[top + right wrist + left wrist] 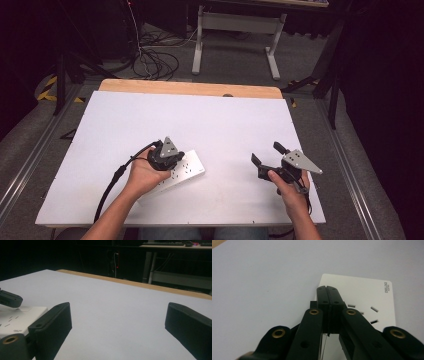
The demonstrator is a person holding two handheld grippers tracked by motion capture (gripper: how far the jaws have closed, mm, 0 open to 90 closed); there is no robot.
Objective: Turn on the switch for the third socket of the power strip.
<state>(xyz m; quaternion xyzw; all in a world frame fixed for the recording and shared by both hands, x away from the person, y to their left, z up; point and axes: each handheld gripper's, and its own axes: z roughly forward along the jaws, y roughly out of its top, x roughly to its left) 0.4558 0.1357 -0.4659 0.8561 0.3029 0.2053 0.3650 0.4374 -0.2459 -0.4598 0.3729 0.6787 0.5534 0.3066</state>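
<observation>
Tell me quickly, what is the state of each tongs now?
Left tongs: closed, tips over the white power strip, nothing visibly held.
Right tongs: open, empty.

Glossy white plastic power strip (362, 293), matt white table (200, 120)

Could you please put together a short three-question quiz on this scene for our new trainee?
1. True or false: the left gripper has its jaws closed together over the white power strip.
2. How do the right gripper jaws stand?
3. Which lies on the white table: A) a power strip, B) a mug, C) a book?

Key: 1 true; 2 wide apart, nothing between them; 3 A.
</observation>
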